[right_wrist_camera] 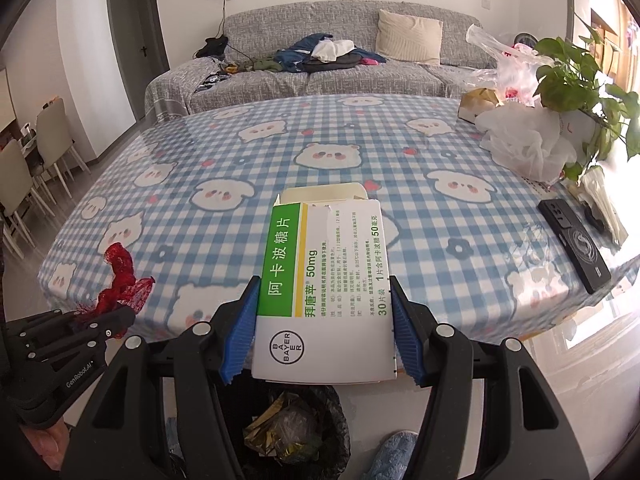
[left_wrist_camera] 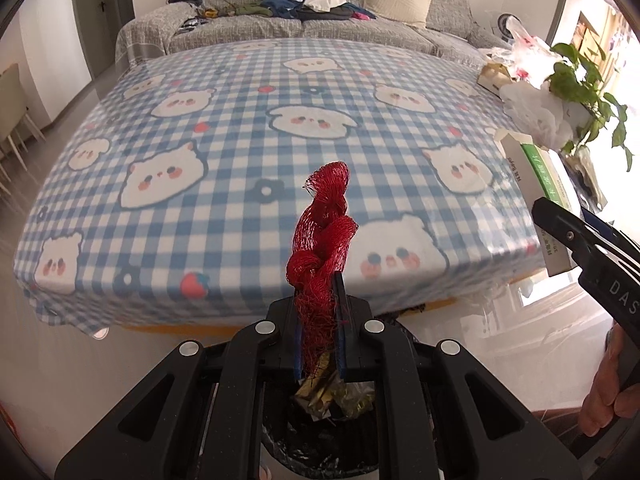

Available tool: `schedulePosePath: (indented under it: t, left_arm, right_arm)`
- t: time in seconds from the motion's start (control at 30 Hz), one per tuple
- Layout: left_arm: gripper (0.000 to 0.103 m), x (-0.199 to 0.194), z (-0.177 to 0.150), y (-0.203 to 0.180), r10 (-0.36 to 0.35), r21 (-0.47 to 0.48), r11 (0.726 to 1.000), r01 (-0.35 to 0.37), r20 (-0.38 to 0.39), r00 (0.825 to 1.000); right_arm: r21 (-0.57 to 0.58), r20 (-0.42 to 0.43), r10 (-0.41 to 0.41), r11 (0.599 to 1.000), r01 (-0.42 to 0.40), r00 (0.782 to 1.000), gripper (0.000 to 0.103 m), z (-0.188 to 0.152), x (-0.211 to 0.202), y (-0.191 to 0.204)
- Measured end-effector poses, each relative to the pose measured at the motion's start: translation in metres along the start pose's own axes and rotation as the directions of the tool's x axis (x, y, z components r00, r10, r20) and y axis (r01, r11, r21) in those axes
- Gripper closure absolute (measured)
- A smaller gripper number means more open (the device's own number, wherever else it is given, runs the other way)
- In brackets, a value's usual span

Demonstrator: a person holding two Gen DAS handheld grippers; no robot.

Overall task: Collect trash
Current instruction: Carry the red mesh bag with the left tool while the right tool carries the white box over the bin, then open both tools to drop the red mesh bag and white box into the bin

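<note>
From the left wrist view, the left gripper (left_wrist_camera: 318, 332) is clamped on a red mesh net bag (left_wrist_camera: 322, 236), its blue pads nearly together with the twisted netting standing upright between them. Directly below it sits a black-lined trash bin (left_wrist_camera: 320, 420) holding crumpled foil wrappers. Ahead lies the table (left_wrist_camera: 200, 184), covered by a blue checked cloth printed with bears. At the right edge the right gripper (left_wrist_camera: 560, 224) holds a white and green medicine box (left_wrist_camera: 532, 184) (only part of it shows here). A grey sofa (left_wrist_camera: 280, 28) piled with clothes stands beyond the table.

From the right wrist view, the right gripper (right_wrist_camera: 324, 328) is closed on the medicine box (right_wrist_camera: 324, 292), the blue pads pressing its two long sides, its top flap open. The bin (right_wrist_camera: 296, 428) is just below. The left gripper (right_wrist_camera: 100, 320) with the net bag (right_wrist_camera: 120, 280) appears at lower left. On the table's right side rest a black phone (right_wrist_camera: 574, 246), plastic bags (right_wrist_camera: 524, 140) and a potted plant (right_wrist_camera: 576, 68).
</note>
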State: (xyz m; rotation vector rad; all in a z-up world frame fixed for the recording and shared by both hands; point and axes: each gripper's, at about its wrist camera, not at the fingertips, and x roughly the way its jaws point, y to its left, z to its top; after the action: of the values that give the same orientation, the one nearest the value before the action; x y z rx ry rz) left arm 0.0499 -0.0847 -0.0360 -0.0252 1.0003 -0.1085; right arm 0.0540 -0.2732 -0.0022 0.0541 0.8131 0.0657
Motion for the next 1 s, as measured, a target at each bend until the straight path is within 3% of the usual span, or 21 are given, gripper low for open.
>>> schedulePosePath:
  t: [1.0]
  left_arm:
    - [0.093,0.005,-0.099,-0.023,-0.006,0.014,1.0,0.007,-0.076,0.997]
  right_arm:
    - [0.025,0.02,0.029,0.999,-0.03,0.999,0.045,-0.098,-0.046,-0.01]
